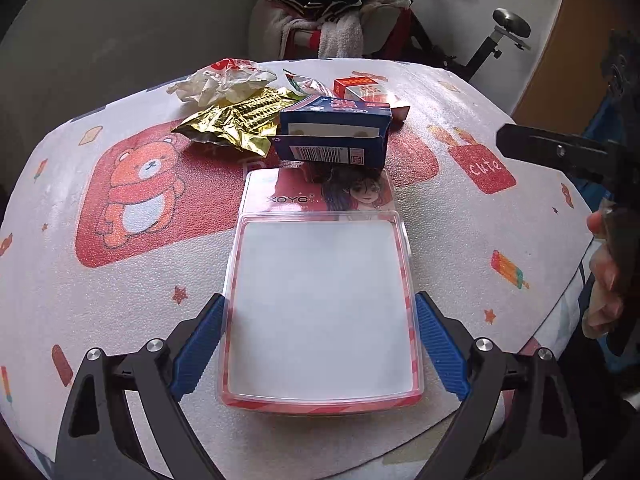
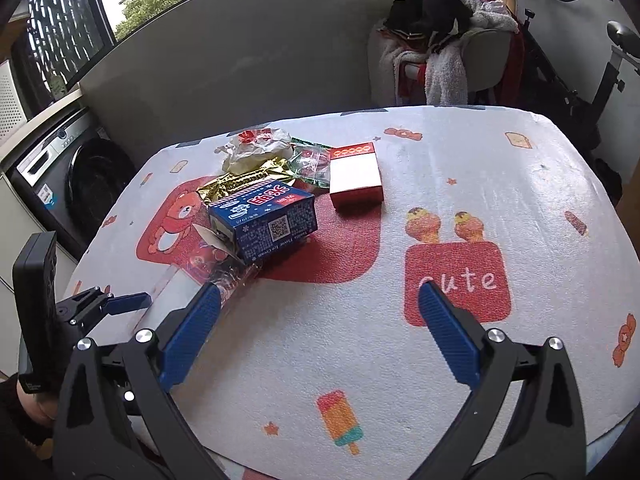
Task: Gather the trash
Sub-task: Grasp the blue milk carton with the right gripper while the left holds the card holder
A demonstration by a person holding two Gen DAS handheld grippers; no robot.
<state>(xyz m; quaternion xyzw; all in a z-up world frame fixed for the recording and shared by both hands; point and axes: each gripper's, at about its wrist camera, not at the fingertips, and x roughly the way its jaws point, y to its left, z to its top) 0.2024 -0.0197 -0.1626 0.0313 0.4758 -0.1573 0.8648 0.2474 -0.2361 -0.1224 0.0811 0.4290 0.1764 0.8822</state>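
Observation:
A clear plastic blister pack with a pink rim and a cartoon card lies on the table between the fingers of my left gripper. The jaws are wide and the blue pads sit beside its two long edges. Beyond it lie a blue carton, a gold foil wrapper, crumpled white paper, a green wrapper and a red and white box. My right gripper is open and empty over bare tablecloth, to the right of the pack. The blue carton and red and white box lie ahead of it.
The table wears a white cloth with bear and "cute" prints. A washing machine stands to the left. A chair piled with clothes and an exercise bike stand behind the table.

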